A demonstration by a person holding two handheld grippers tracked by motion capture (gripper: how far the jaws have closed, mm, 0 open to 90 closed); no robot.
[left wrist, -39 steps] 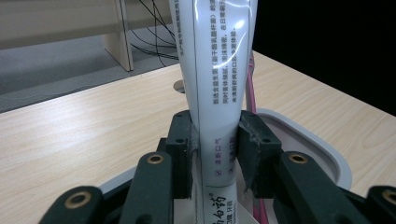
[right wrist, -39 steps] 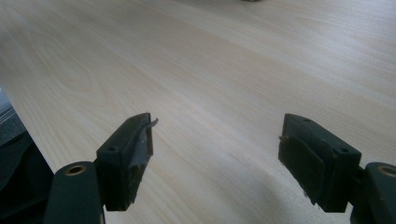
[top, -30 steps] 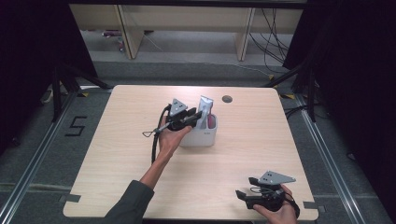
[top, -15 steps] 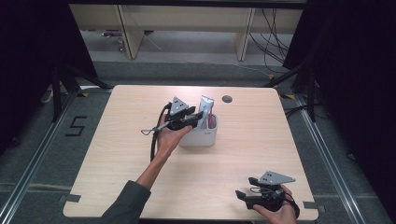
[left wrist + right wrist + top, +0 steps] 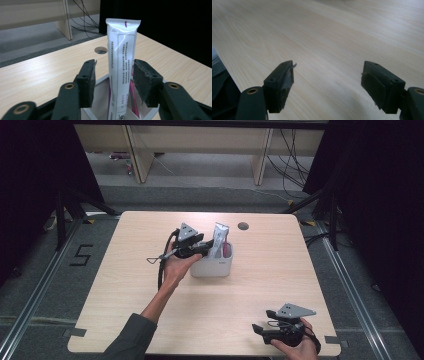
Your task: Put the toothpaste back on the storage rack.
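Your left claw straddles the tube, jaws apart.
White, upright in the box, print unreadable; right claw wide.

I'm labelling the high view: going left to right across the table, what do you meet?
Left tongs with grey three-cornered plate → upright white toothpaste tube in the white rectangular holder → small round hole in the table → right tongs, near the front edge.
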